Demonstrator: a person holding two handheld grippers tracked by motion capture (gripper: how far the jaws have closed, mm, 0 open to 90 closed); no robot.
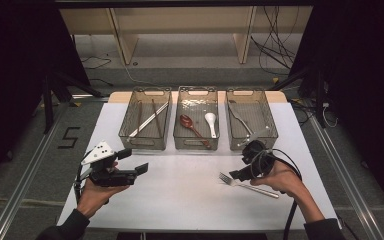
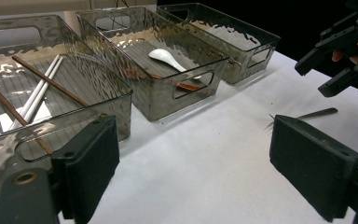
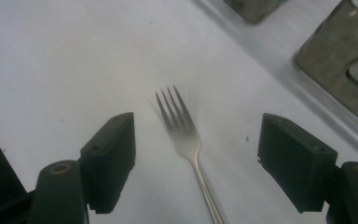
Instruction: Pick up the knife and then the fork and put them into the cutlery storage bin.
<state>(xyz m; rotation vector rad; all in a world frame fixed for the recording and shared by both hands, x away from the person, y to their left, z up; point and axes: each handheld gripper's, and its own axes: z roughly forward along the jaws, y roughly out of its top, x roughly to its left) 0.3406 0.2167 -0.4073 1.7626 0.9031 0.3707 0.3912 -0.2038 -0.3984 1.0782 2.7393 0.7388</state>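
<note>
A metal fork (image 1: 247,186) lies on the white table (image 1: 180,200) at the front right, tines toward the left. My right gripper (image 1: 239,169) hovers just over its tines, open. In the right gripper view the fork (image 3: 179,123) lies between the two spread jaws of the right gripper (image 3: 198,158), which hold nothing. My left gripper (image 1: 133,161) is held above the front left of the table, open and empty. In the left gripper view the left gripper (image 2: 200,158) faces the bins, with the right gripper (image 2: 335,60) and the fork (image 2: 314,113) farther off.
Three clear grey bins stand in a row at the back. The left bin (image 1: 145,91) holds chopsticks (image 1: 147,120). The middle bin (image 1: 196,90) holds a brown spoon (image 1: 192,127) and a white spoon (image 1: 210,121). The right bin (image 1: 250,91) holds a metal utensil (image 1: 240,120).
</note>
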